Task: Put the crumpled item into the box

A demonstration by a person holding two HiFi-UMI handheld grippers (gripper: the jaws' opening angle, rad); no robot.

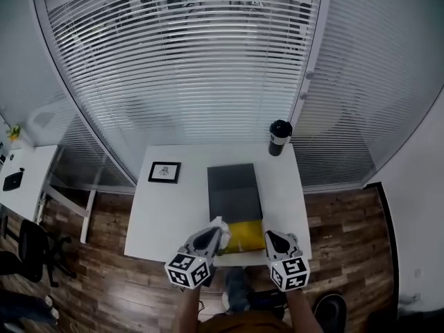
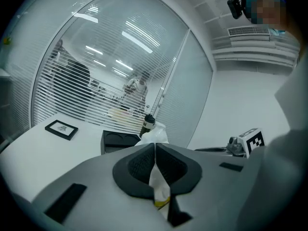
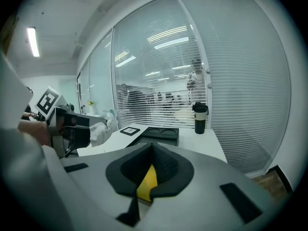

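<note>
White table (image 1: pixel 182 210) bears a framed picture (image 1: pixel 165 172), dark box (image 1: pixel 234 193) and black cup (image 1: pixel 279 138)

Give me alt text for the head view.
The left gripper and right gripper each pinch a side of a yellow-and-white crumpled item at the near edge of a white table, by a dark box. A framed picture lies left of the box; a black tumbler stands at the far right corner.
</note>
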